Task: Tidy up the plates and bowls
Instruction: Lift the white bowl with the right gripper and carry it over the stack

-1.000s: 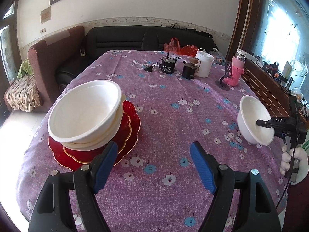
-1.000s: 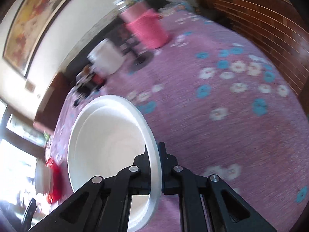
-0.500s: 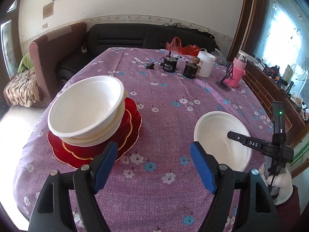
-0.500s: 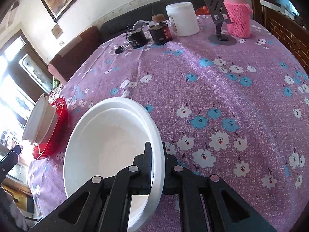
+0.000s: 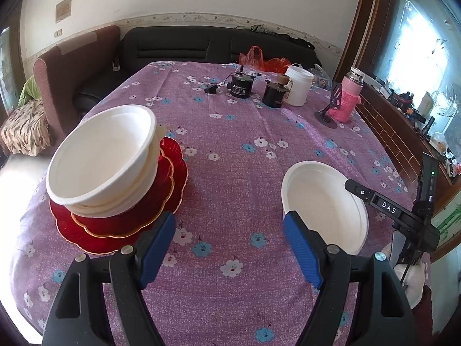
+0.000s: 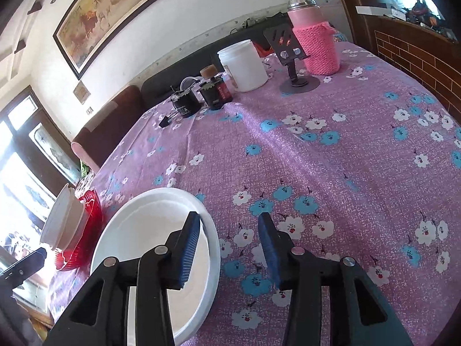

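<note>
- Tabletop (image 5: 230, 178) under a purple cloth printed with white and blue flowers; it carries everything below.
- Stack at the left side: scalloped red glass plates with gold rims (image 5: 161, 216), with nested white foam bowls (image 5: 100, 161) on top. The top bowl sits tilted. Same stack shows at the left edge of the right wrist view (image 6: 66, 225).
- Single shallow white foam bowl (image 5: 322, 204) rests on the cloth at the right, well apart from the stack.
- Right hand-held gripper (image 6: 229, 245): jaws spread moderately wide, gripping nothing. Left blue pad is over the bowl's inside (image 6: 144, 230); right pad is outside the rim, over the cloth.
- Left hand-held gripper (image 5: 229, 248): jaws wide apart, empty, above the cloth between stack and single bowl.
- Far end: white plastic jar (image 5: 298, 89), pink knit-sleeved flask (image 5: 347, 98), two small black devices, black phone stand.
</note>
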A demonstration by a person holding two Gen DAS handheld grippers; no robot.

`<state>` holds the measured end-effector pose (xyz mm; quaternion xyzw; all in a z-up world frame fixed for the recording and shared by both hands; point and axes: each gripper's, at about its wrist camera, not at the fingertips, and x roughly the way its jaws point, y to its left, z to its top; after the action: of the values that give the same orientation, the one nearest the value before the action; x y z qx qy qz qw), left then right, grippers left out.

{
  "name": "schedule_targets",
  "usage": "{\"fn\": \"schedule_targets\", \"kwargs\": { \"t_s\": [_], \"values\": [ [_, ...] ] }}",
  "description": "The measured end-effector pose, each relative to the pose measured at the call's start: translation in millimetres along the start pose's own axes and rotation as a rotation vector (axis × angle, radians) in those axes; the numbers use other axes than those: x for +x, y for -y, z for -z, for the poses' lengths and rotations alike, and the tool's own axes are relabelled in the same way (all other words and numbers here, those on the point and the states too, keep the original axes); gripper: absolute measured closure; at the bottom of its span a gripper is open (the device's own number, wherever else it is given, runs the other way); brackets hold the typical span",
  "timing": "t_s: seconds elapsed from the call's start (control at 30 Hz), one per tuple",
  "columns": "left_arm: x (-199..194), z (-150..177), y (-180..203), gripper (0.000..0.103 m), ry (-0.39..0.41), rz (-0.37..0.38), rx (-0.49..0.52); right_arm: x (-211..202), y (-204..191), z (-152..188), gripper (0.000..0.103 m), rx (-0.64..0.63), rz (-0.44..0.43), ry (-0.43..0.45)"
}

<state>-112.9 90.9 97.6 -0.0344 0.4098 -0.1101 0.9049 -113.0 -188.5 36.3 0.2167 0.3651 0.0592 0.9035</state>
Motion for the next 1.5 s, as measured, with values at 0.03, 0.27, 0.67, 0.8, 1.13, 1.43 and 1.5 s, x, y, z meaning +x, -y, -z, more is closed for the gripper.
{"fn": "schedule_targets", "kwargs": {
  "t_s": [0.03, 0.27, 0.67, 0.8, 1.13, 1.43, 1.5],
  "values": [
    [4, -1, 4, 0.026, -0.008, 0.006, 0.006, -2, 0, 0, 0.058, 0.0, 0.0, 0.008],
    [44, -8, 23, 0.026, -0.067, 0.035, -0.002, -1, -5, 3, 0.058, -0.022, -0.023, -0.01],
    [113, -7, 55, 0.059, -0.198, 0.051, 0.026, -11, -24, 23, 0.067, -0.063, 0.039, -0.089],
    [132, -3, 66, 0.085, -0.247, 0.068, 0.045, -8, -28, 29, 0.08, -0.065, 0.07, -0.123],
    [81, -2, 67, 0.091, -0.15, 0.058, 0.079, -28, -42, 30, 0.087, -0.068, 0.055, -0.09],
    [-9, -43, -13, 0.09, 0.005, -0.07, 0.012, -41, -156, -17, 0.087, -0.231, -0.099, -0.021],
    [-23, -56, -40, 0.09, 0.036, -0.127, -0.018, -32, -190, -26, 0.087, -0.274, -0.135, -0.026]
  ]
}}
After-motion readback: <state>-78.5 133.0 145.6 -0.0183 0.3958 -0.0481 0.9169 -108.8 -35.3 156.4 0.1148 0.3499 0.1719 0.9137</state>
